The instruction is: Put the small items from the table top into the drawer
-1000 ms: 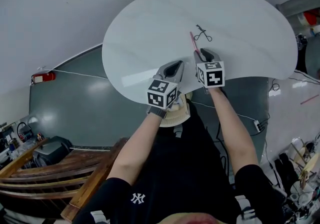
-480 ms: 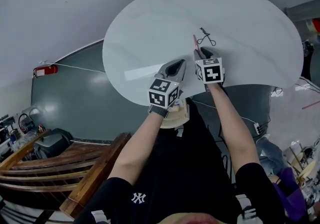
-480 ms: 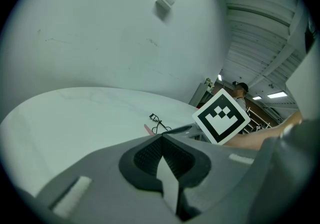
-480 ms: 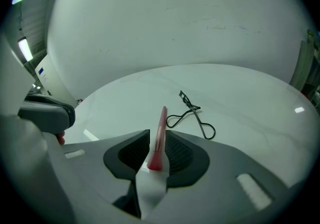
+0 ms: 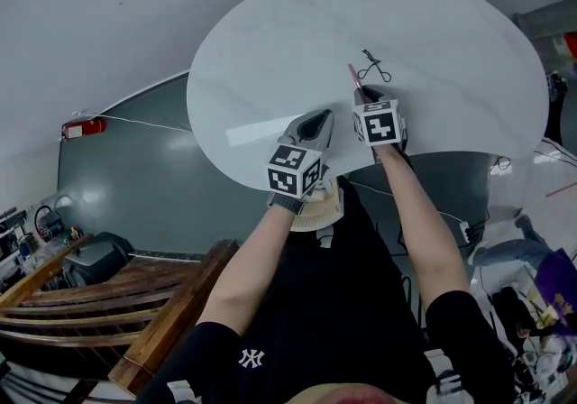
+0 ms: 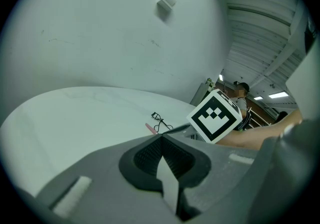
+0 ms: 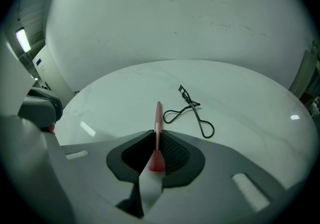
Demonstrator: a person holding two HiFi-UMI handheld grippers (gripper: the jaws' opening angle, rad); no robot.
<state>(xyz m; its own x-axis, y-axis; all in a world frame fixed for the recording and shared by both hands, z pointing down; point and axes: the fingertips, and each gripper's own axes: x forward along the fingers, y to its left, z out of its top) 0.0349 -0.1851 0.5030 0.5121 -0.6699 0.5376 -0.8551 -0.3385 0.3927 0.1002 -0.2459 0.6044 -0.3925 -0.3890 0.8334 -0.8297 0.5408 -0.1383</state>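
Desk: a round white desk (image 5: 270,59) with a faint marbled surface fills the upper middle of the head view, its near edge curving towards the person.
Left gripper: the grey left gripper (image 5: 315,123) with its marker cube sits at the centre of the head view, over the near edge of the desk. In the left gripper view (image 6: 161,140) its black ribbed fingers (image 6: 145,155) are pressed together with nothing between them.
Right gripper: the grey right gripper (image 5: 365,96) is just right of the left one and a little further up the frame. In the right gripper view (image 7: 154,140) its fingers (image 7: 172,155) are closed onto the pink brush.
Brush: a slim pink stick-shaped makeup brush (image 7: 158,118) is clamped at its redder end, its handle pointing up-frame over the desk (image 5: 354,76).
Curler: a black wire eyelash curler (image 7: 192,110) lies flat on the desk just right of the brush tip, not touching it (image 5: 372,66).
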